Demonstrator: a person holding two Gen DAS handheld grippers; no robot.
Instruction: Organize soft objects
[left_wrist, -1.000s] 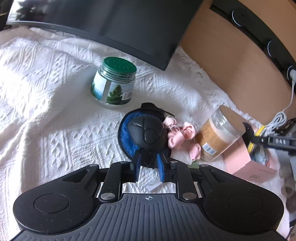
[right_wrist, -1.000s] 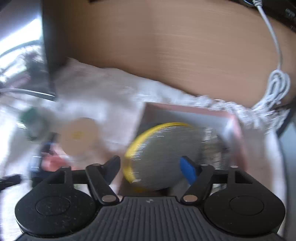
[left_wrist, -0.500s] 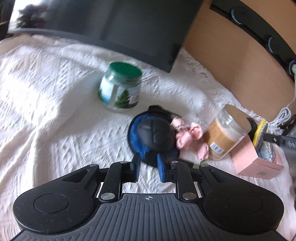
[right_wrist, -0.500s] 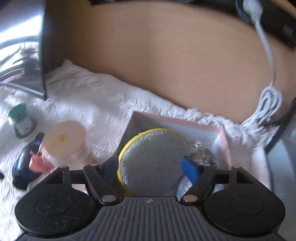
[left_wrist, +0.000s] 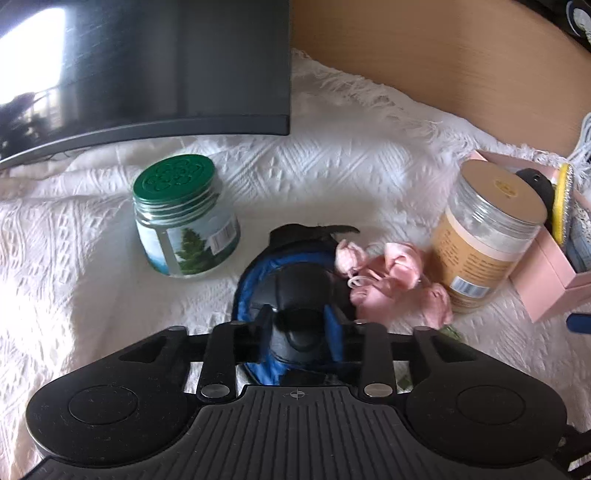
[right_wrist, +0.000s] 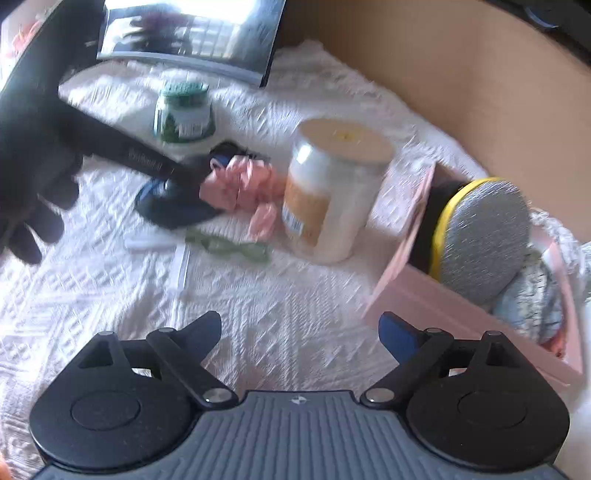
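The green-lidded jar (left_wrist: 184, 221) stands just left of the black-and-blue soft pad (left_wrist: 291, 291), which lies on the white-clothed tabletop (left_wrist: 92, 295); the left hand-held gripper (left_wrist: 300, 334) is clamped on its near dome. The pink ribbon (left_wrist: 391, 277) touches the pad and may snag and drag against the orange-labelled jar (left_wrist: 484, 240). The right hand-held gripper (right_wrist: 301, 332) sits spread apart, empty, near the pink box (right_wrist: 461, 310).

Desk (left_wrist: 351, 177): carries everything.
Monitor (left_wrist: 147, 62): at back.
Pine-label jar (left_wrist: 184, 221): left of eye mask (left_wrist: 291, 280).
Ribbon (left_wrist: 395, 273): between eye mask and powder jar (left_wrist: 484, 236).
Box (left_wrist: 546, 280): right of powder jar, round pad (right_wrist: 484, 236) inside.
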